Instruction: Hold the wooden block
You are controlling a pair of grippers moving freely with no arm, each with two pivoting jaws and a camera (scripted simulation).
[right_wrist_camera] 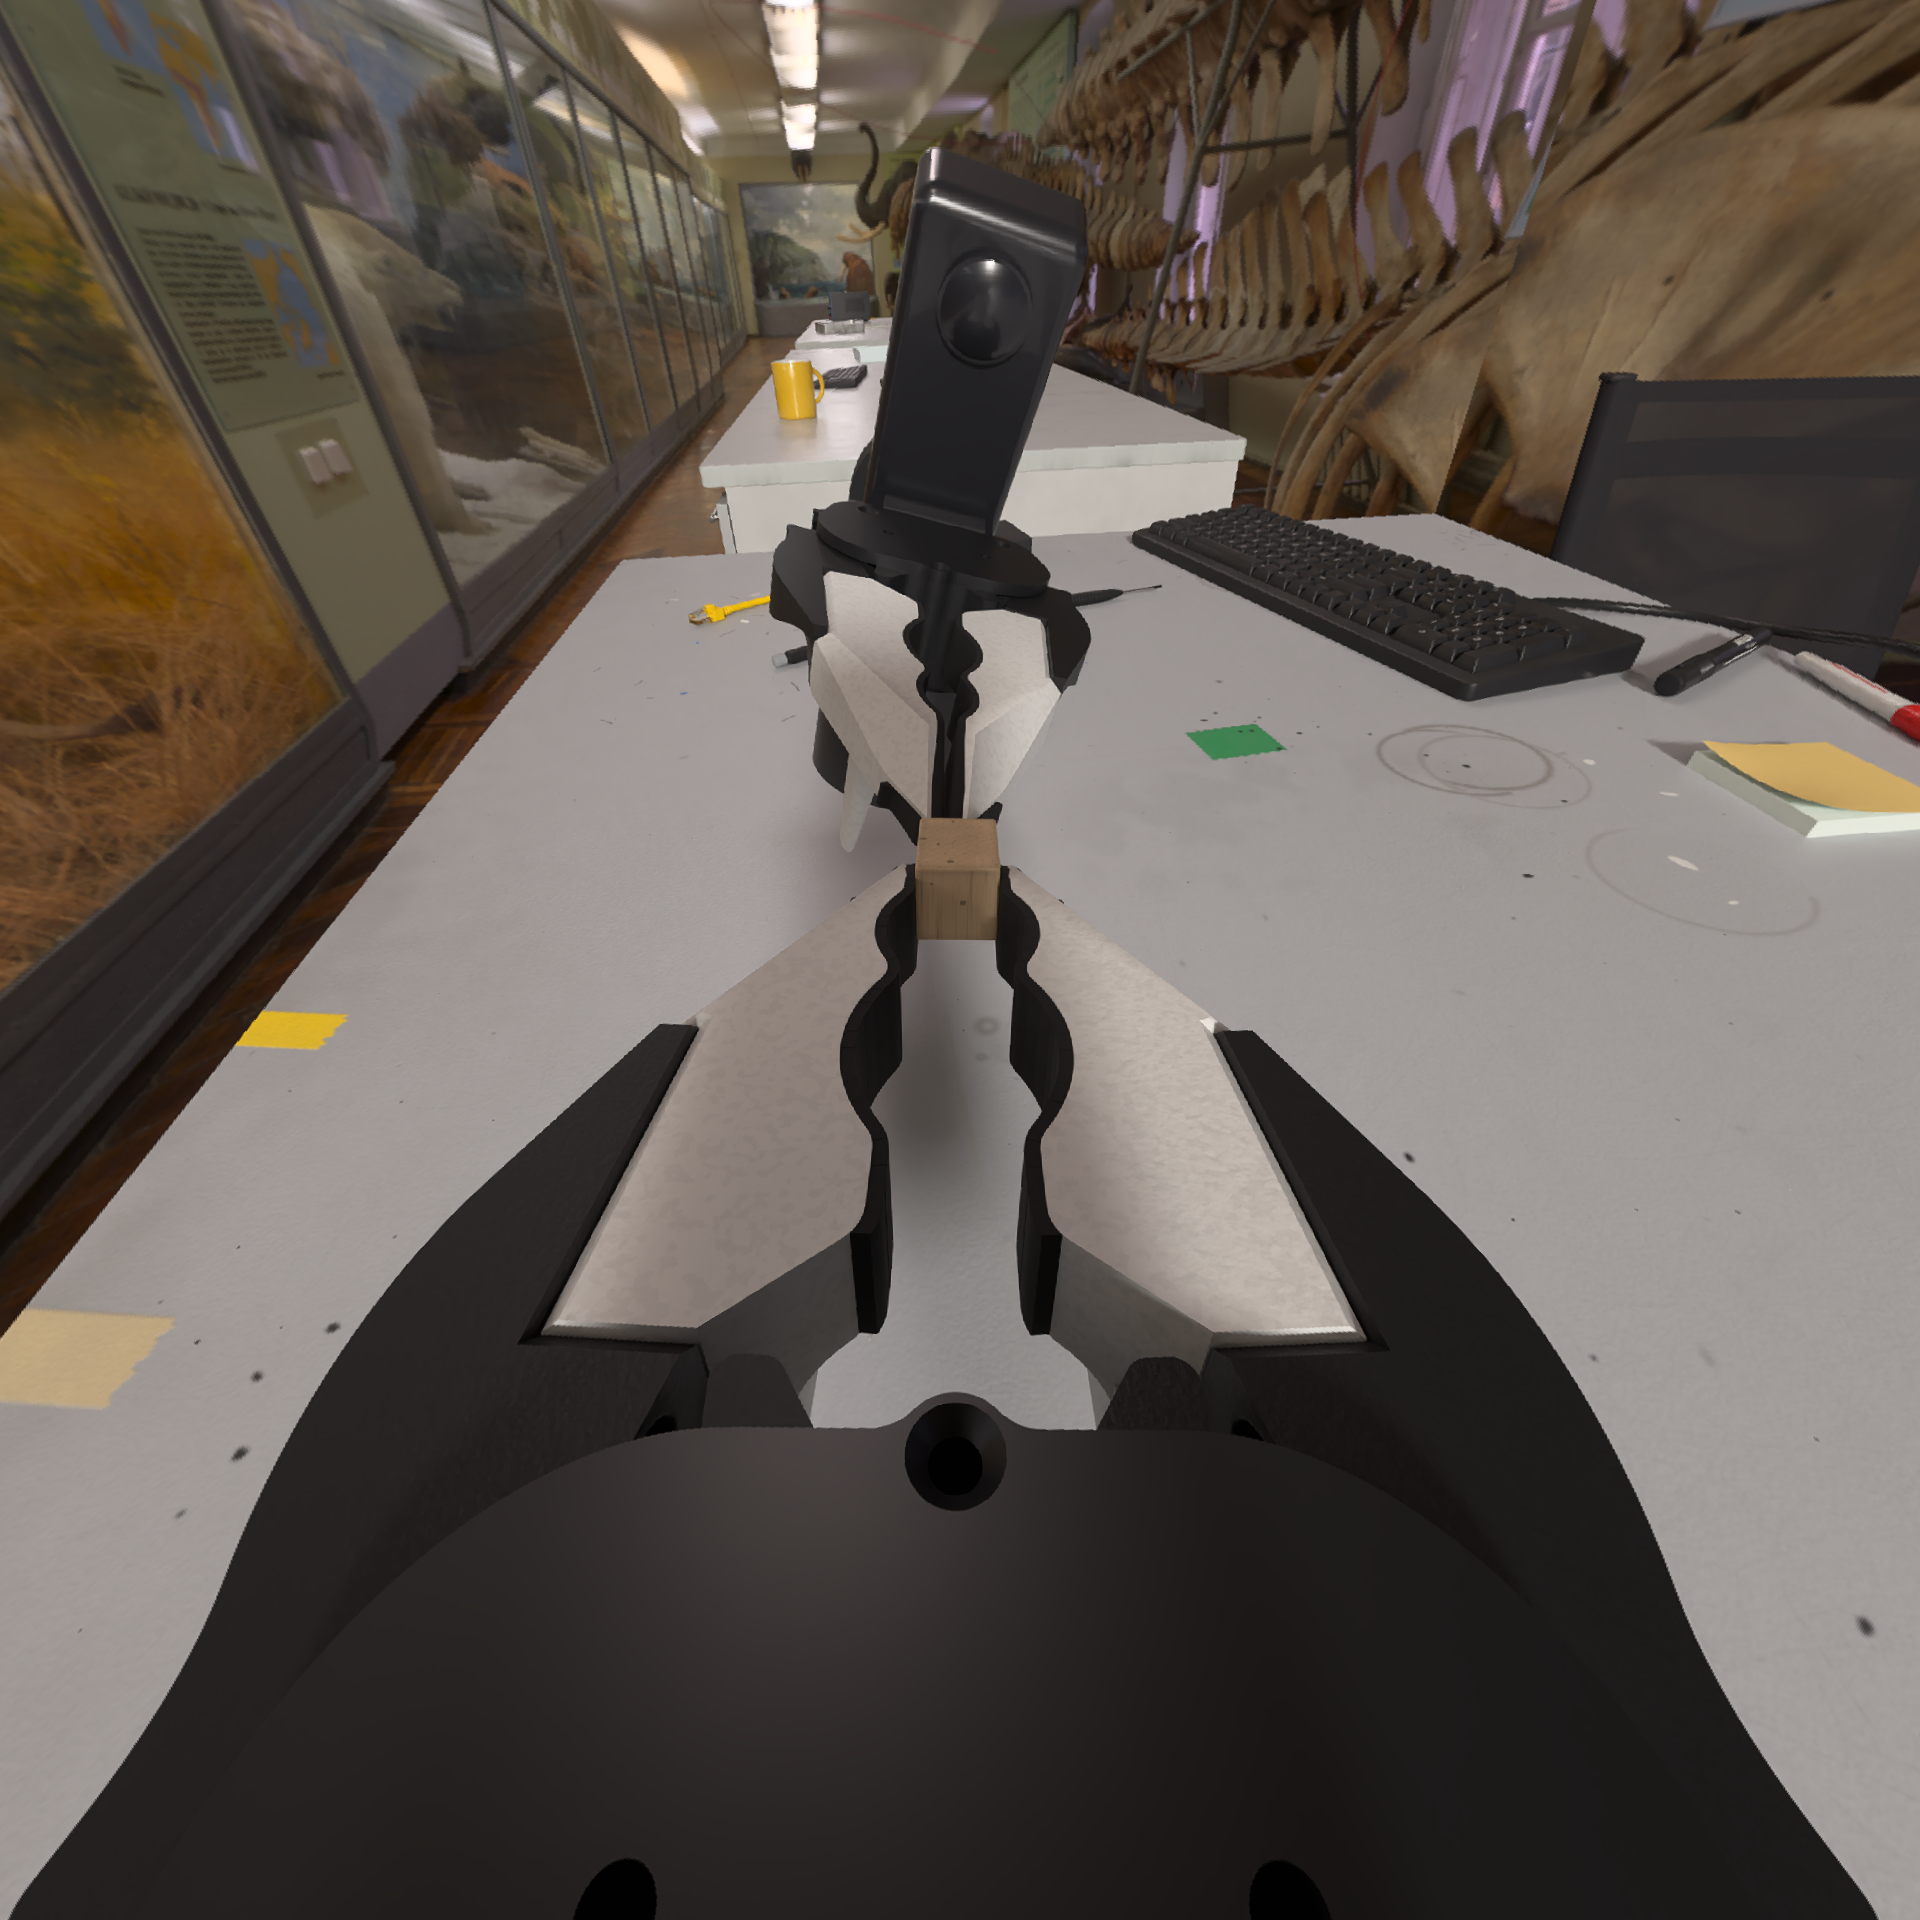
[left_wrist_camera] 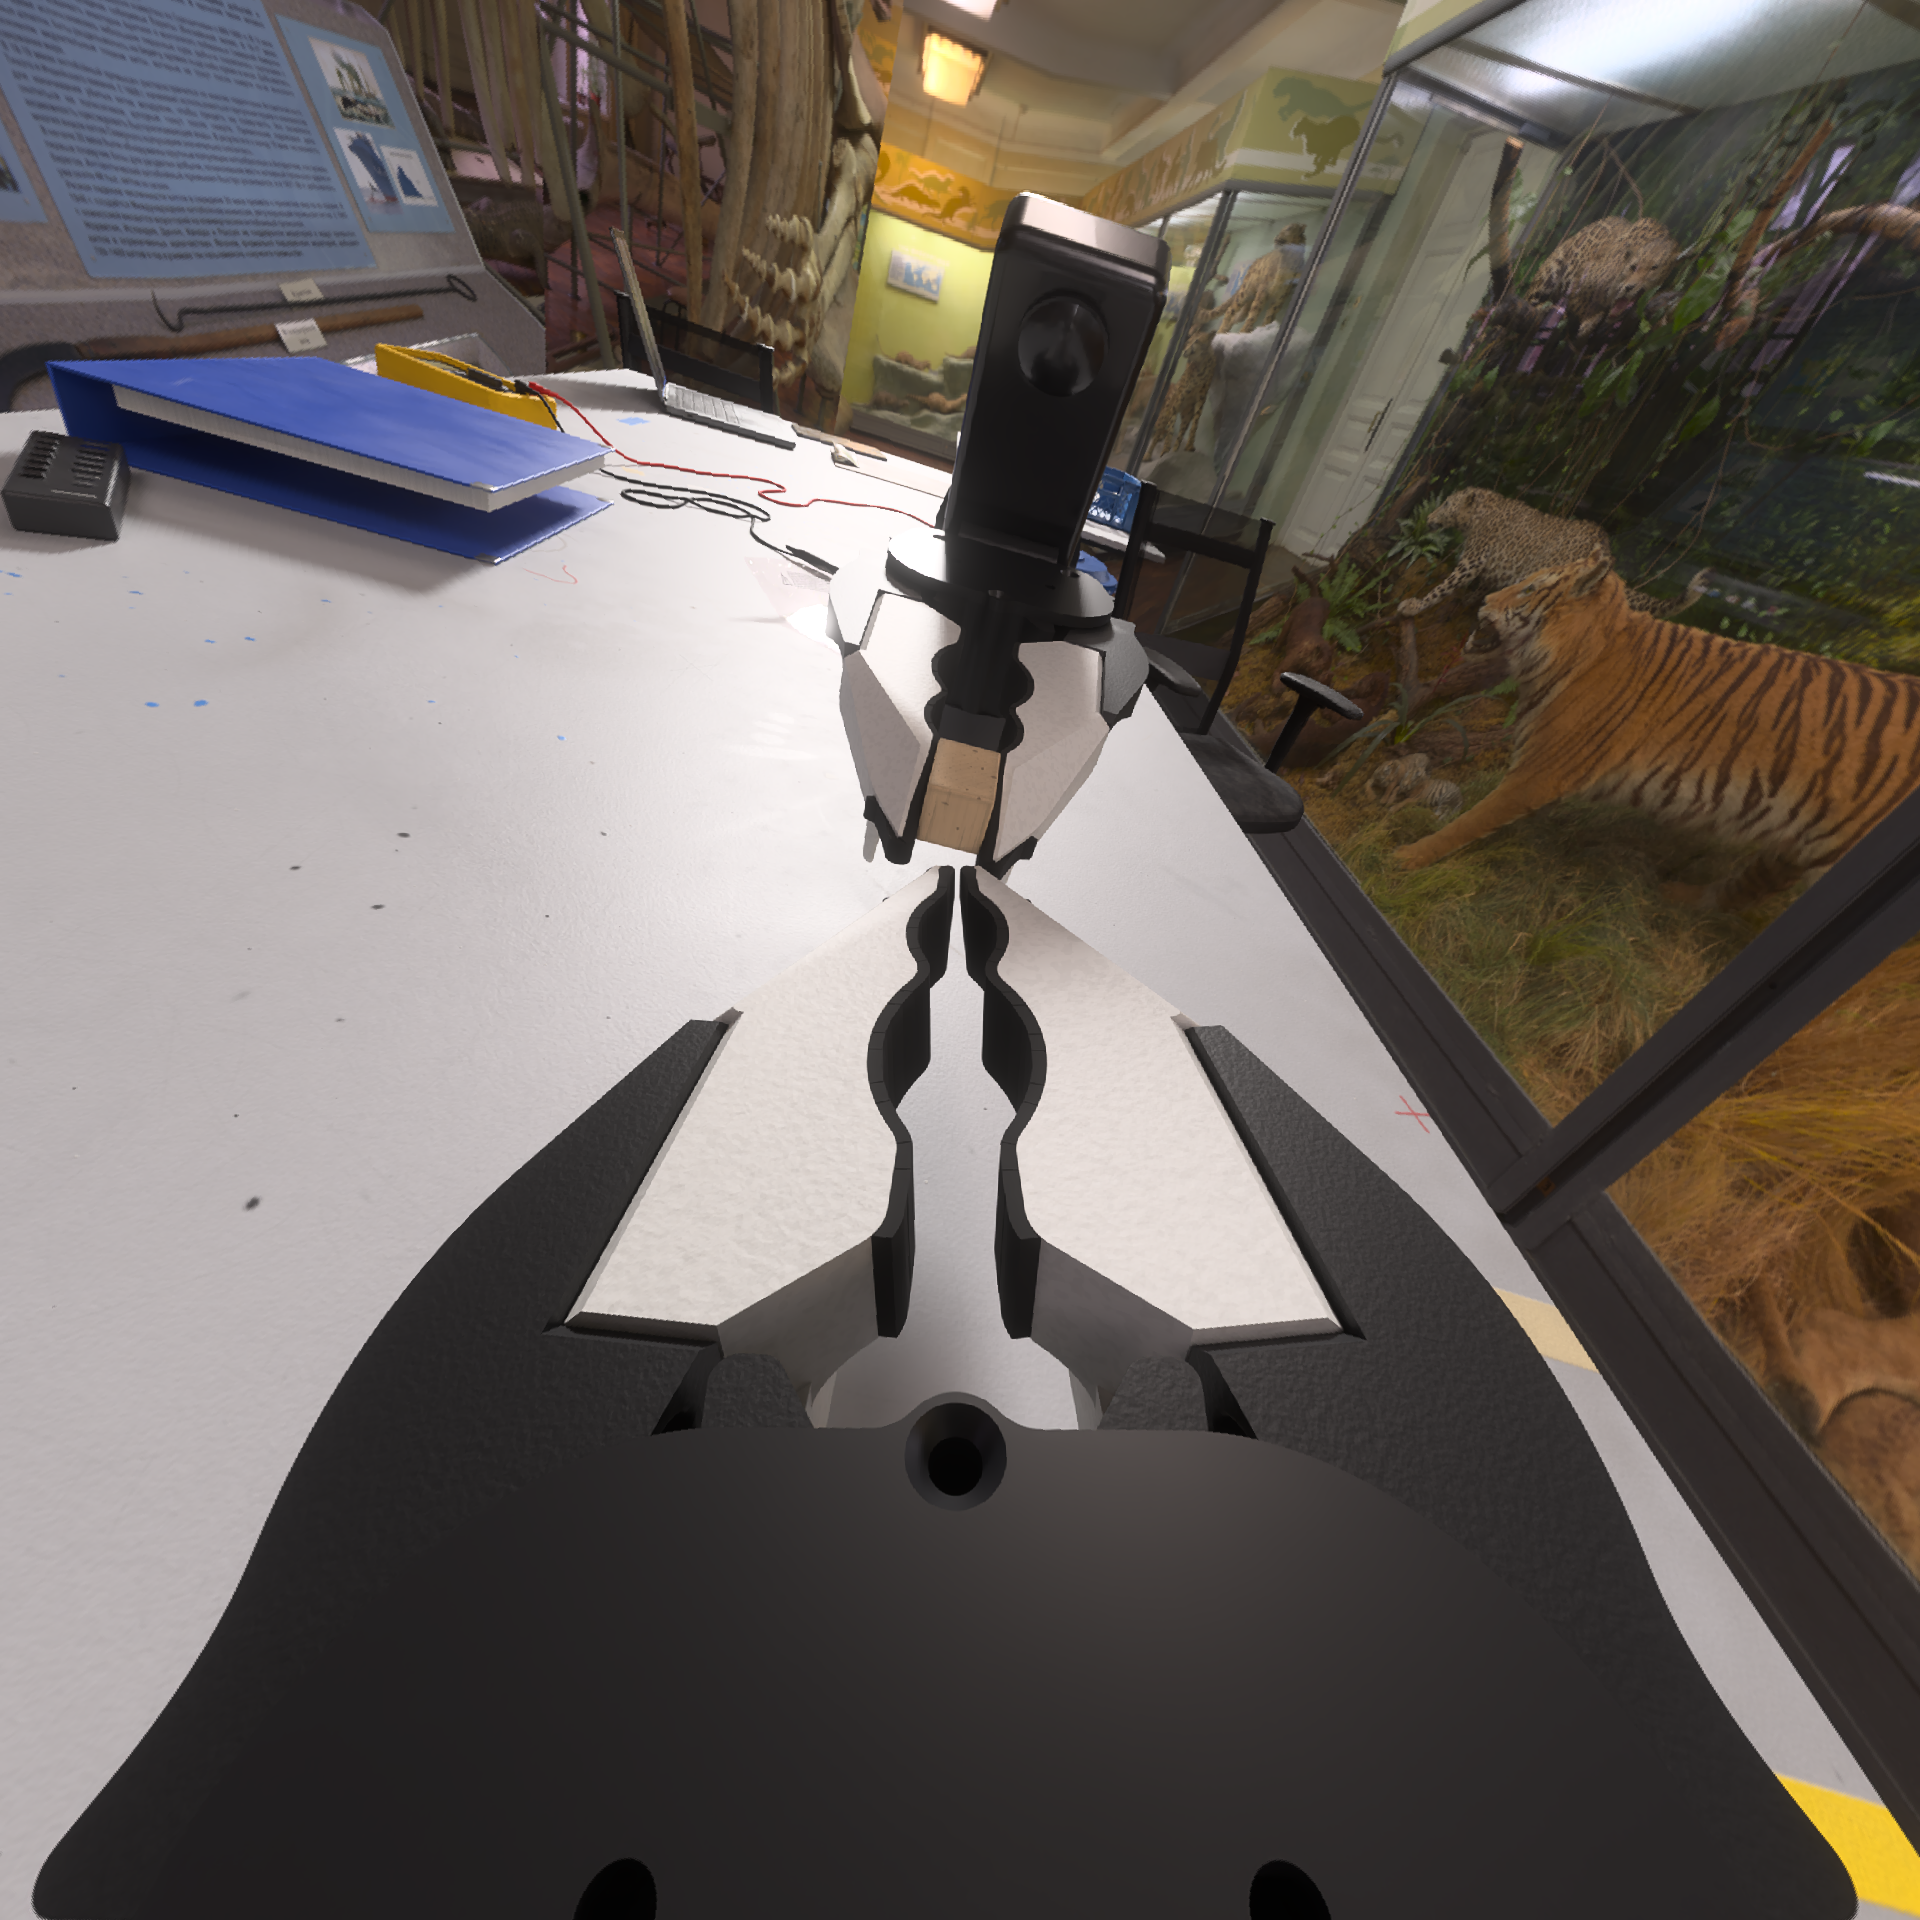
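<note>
Right tool [right_wrist_camera: 957, 904] clamping pale wooden block [right_wrist_camera: 957, 891] — small, cube-like, left tool [left_wrist_camera: 957, 883] closed, empty

Left gripper [left_wrist_camera: 957, 878]: fingers closed almost tip to tip with only a thin slit between them, nothing held; it points straight at the other gripper, tips just short of it.
Right gripper [right_wrist_camera: 957, 896]: fingers clamped on the two sides of the wooden block [right_wrist_camera: 957, 891], gripping it at their tips, held above the table.
Facing pair: the two grippers meet nose to nose, each seen head-on in the other's camera, wrist cameras standing upright and slightly tilted behind the fingers.
</note>
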